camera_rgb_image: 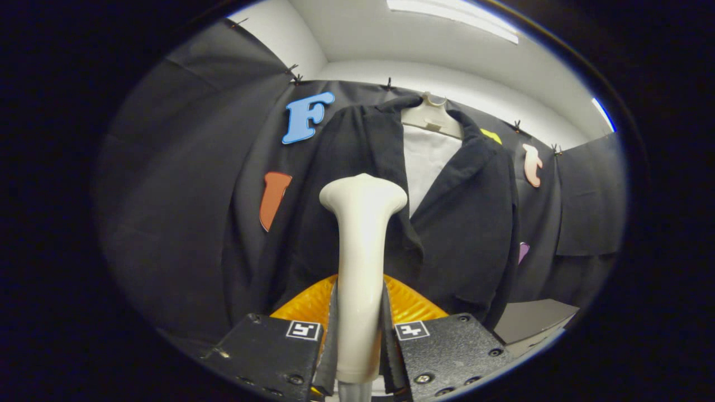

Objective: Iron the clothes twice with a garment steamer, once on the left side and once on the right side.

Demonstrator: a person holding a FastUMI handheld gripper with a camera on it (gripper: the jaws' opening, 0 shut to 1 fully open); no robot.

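Gripper view: fingers (360, 340) clenched on steamer handle (362, 251), head up just before dark jacket (458, 223) on hanger (433, 120). Handle looks rigid, smooth, maybe slippery; grip mid-shaft. Jacket soft, will likely sway under pressure.

A ceiling light strip (452, 19) above the jacket (463, 223) gives soft, even light. The dark fabric swallows detail, with faint folds. The steamer handle (360, 268) shows mild sheen. Fisheye bending curves everything near the rim; focus stays sharp.
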